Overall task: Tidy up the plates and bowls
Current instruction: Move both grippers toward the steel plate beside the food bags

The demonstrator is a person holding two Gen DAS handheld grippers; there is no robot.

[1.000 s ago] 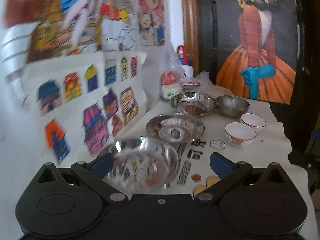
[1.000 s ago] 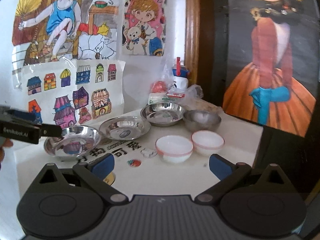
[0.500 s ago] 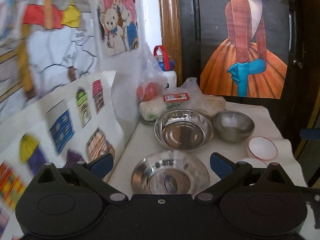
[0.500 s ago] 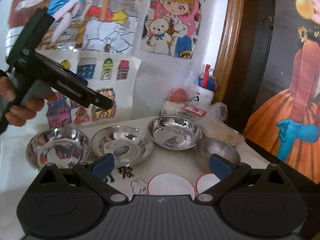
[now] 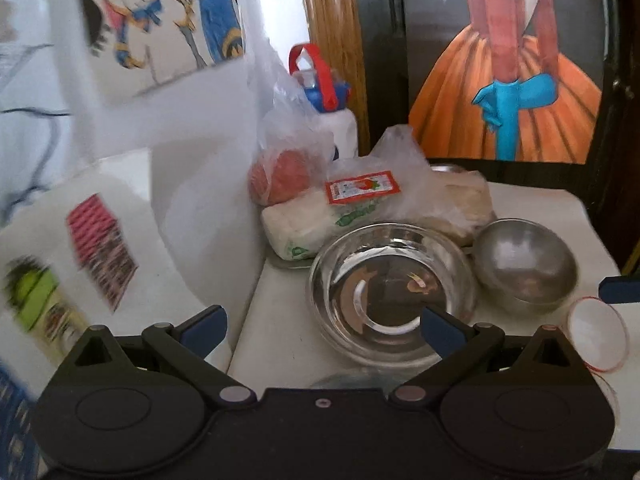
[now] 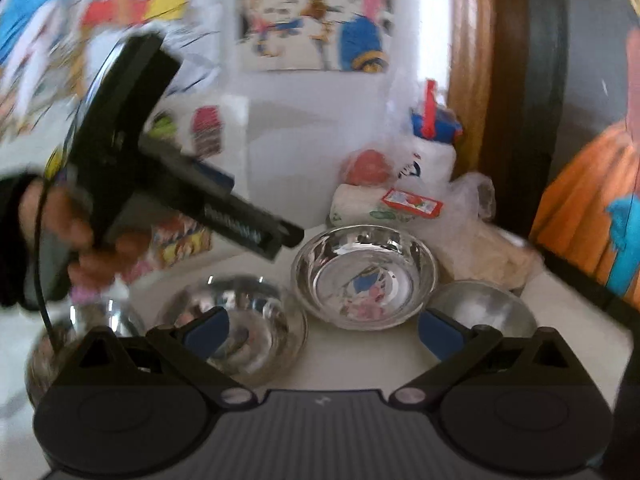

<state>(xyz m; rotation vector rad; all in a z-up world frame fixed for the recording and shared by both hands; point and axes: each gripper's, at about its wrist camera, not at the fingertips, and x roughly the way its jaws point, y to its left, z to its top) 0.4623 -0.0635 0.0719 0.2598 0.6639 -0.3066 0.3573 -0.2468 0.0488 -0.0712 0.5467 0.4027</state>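
A shiny steel plate lies on the white table just ahead of my left gripper, which is open and empty; its right fingertip overlaps the plate's near rim. A matte steel bowl stands right of that plate, with a white red-rimmed bowl nearer. The rim of a second steel plate peeks out under the gripper. My right gripper is open and empty, above the table between the second steel plate and the matte bowl, facing the far plate. A third plate lies blurred at the left.
A hand holds the left gripper above the plates. Plastic bags of food and a white bottle with a blue and red cap crowd the back corner. A wall with drawings bounds the left; a dark door stands behind.
Both grippers have moved forward and in along the table towards the far steel plate. The nearest plates have slipped below or left of the views. Both stay open.
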